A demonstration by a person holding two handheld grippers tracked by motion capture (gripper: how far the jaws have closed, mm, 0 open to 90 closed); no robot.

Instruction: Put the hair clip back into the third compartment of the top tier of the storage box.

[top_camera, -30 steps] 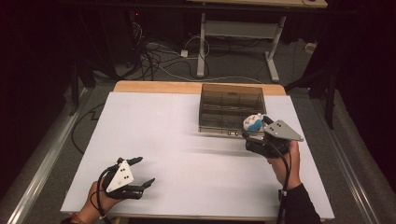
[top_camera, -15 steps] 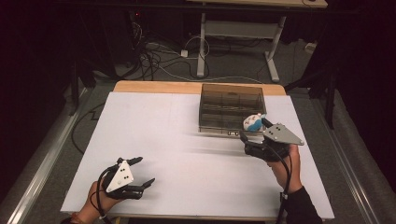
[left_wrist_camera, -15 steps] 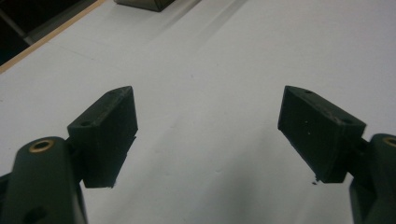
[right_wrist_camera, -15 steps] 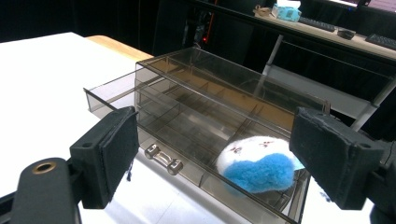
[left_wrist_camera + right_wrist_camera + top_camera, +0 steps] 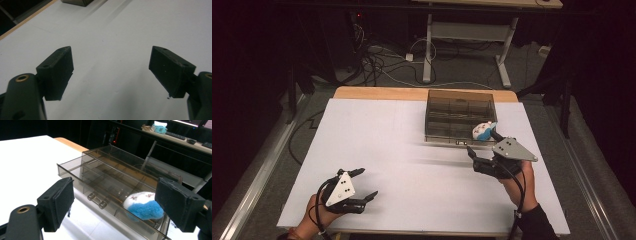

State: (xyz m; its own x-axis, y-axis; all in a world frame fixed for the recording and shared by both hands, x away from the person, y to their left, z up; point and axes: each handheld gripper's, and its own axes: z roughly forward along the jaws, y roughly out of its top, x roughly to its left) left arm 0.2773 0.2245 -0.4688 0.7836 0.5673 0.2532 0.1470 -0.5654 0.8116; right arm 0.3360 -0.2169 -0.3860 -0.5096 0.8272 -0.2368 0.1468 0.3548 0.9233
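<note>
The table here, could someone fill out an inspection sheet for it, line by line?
Surface: white table, wooden strip at the far edge.
Job's things: smoky clear drawer box, drawer pulled out; blue and white fluffy ball lying in the drawer.
Clutter: nothing seen.
Grippers: left gripper open, holding nothing; right gripper open before the drawer.
Cables: tangle of cables on the floor.
Surroundings: dark room, desk legs behind.

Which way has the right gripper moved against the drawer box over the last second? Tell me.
Yes. In the high view the right gripper has drawn slightly back from the drawer box, toward the person; the plush toy stays at the box.
</note>
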